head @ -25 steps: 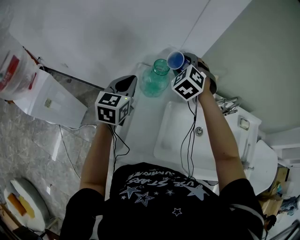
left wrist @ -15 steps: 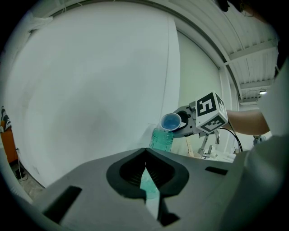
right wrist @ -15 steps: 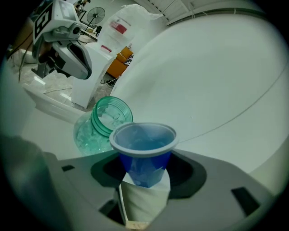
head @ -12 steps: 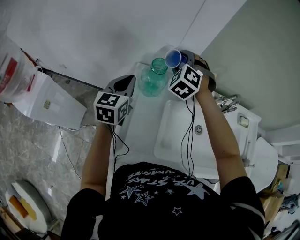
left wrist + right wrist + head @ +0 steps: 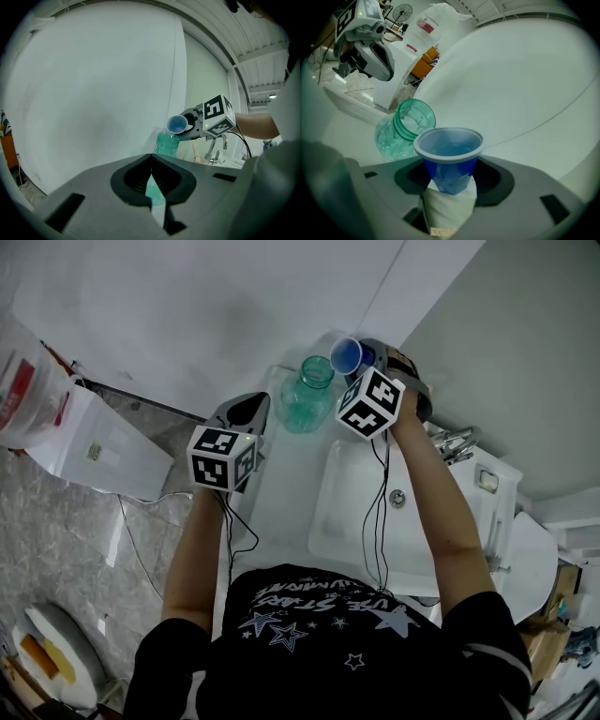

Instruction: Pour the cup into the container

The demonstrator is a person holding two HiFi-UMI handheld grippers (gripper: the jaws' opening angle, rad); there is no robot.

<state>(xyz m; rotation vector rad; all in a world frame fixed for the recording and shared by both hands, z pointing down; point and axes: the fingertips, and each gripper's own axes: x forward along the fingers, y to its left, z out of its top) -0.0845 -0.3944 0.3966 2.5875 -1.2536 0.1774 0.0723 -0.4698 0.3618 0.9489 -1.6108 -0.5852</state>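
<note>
My right gripper (image 5: 361, 360) is shut on a translucent blue cup (image 5: 349, 355) with a white rim, also seen in the right gripper view (image 5: 449, 154). The cup is tipped over, its mouth turned toward the green glass jar (image 5: 307, 397) and its lower rim just above the jar's open neck (image 5: 167, 143). The jar (image 5: 401, 133) stands on the white counter near the wall. Whether anything is inside the cup I cannot tell. My left gripper (image 5: 249, 411) hangs left of the jar, apart from it, jaws shut on nothing.
A white sink basin (image 5: 330, 507) lies right of the jar, with a chrome faucet (image 5: 457, 446) beyond its far side. The white wall (image 5: 216, 306) rises right behind the jar. A white box (image 5: 108, 442) and cables sit on the floor at the left.
The right gripper has rolled a little, tipping the cup further toward the jar's neck. The left gripper and the jar have kept still.
</note>
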